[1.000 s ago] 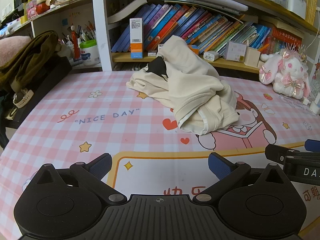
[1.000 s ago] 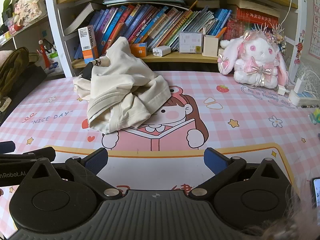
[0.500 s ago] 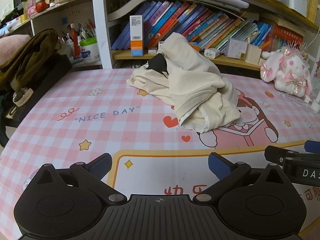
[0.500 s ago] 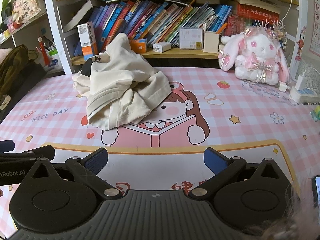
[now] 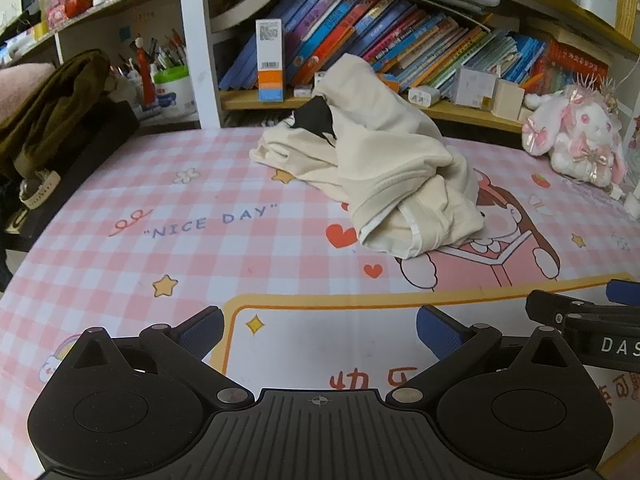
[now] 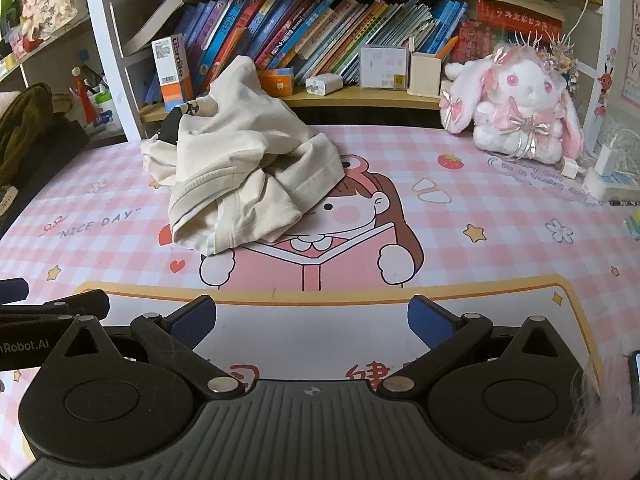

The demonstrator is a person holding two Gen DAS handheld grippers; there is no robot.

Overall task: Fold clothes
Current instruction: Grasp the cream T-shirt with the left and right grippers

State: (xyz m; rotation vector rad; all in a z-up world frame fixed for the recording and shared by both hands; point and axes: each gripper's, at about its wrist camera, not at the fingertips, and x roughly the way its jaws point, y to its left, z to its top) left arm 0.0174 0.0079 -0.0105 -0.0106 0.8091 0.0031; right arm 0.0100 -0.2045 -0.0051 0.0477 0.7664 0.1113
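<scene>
Cream garment (image 5: 384, 168), pink-checked mat (image 5: 168, 208)

One crumpled garment (image 5: 384, 176), one plush rabbit (image 6: 516, 108), two tools (image 5: 318, 330).

Cream garment (image 5: 384, 176), crumpled, mid-mat

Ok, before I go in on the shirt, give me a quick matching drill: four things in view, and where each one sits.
Things:
1. cream garment
2. plush bunny
3. white charger
4. olive jacket

Places:
a. on the shelf in front of the books
b. crumpled mid-mat
c. far right corner of the mat
d. off the mat's left edge

Pairs: 1-b, 2-c, 3-a, 4-d
</scene>
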